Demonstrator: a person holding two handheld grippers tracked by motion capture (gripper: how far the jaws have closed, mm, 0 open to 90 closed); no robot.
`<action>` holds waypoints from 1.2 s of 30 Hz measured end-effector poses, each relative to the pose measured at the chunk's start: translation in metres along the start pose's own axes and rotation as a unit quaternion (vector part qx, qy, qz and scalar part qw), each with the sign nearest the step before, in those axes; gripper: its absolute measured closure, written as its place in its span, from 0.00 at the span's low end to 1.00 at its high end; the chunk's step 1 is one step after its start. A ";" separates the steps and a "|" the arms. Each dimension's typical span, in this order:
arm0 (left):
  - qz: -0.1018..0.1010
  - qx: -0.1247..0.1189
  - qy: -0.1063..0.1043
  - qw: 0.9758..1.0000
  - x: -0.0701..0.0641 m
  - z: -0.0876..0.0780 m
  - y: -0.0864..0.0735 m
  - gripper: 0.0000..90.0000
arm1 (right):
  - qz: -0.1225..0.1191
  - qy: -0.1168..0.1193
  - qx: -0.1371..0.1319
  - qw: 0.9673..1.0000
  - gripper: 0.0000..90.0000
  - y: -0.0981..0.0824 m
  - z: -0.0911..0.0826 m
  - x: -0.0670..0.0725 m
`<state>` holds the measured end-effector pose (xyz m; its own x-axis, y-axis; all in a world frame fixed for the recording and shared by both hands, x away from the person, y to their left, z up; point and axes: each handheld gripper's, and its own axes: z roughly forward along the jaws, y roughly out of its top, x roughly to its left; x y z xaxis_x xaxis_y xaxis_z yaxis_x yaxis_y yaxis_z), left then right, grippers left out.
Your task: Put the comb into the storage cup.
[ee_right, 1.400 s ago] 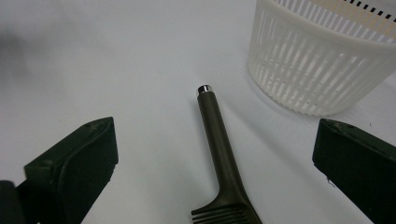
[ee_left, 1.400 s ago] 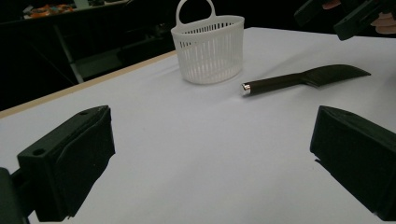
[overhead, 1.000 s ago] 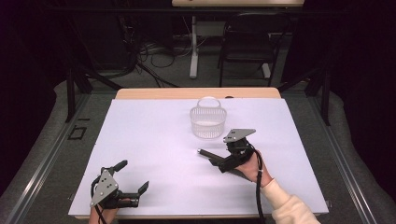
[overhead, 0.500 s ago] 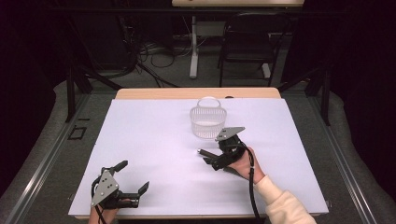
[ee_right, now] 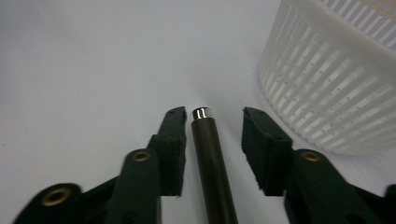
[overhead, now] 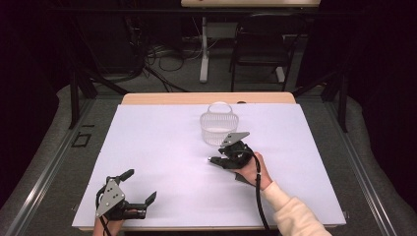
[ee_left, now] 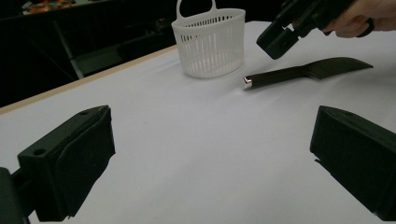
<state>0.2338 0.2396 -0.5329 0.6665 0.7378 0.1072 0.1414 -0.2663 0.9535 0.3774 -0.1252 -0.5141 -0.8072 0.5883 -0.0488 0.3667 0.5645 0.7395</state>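
A black spatula-like utensil (ee_left: 299,73) with a dark handle and silver end cap (ee_right: 203,113) lies flat on the white table, just in front of a white slotted basket (overhead: 216,129). My right gripper (overhead: 216,161) lies low over the handle with one jaw on each side. Its jaws have just been closing on the handle (ee_right: 210,158), and a gap still shows beside the right pad (ee_right: 261,144). My left gripper (overhead: 141,185) rests near the table's front left edge, open wide with nothing between its jaws.
The basket (ee_left: 210,42) stands upright with its loop handle up, and it looms close on the right in the right gripper view (ee_right: 336,84). The white sheet (overhead: 162,147) spreads wide to the left. A chair (overhead: 260,44) and cables sit beyond the far edge.
My right gripper has slid left along the utensil toward its handle end and its jaws have narrowed around the handle. The left gripper has stayed put.
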 end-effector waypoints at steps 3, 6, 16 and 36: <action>0.001 0.000 0.003 1.000 -0.001 -0.001 0.000 0.00 | 0.005 -0.003 -0.005 1.000 0.89 0.001 0.002 -0.001; 0.004 -0.001 0.004 1.000 -0.002 -0.002 0.001 0.00 | 0.003 -0.006 -0.006 1.000 0.95 0.002 0.005 -0.001; 0.003 0.002 0.008 1.000 -0.002 -0.003 0.000 0.00 | -0.014 -0.026 0.015 0.999 1.00 0.006 0.025 -0.001; 0.009 0.005 0.007 1.000 -0.002 0.000 0.001 0.00 | -0.030 -0.035 0.033 0.998 1.00 0.012 0.043 0.004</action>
<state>0.2327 0.2378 -0.5325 0.6582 0.7419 0.1278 0.1375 -0.2854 0.9485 0.3981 -0.0911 -0.5347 -0.7945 0.5909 -0.1405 0.3503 0.6347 0.6888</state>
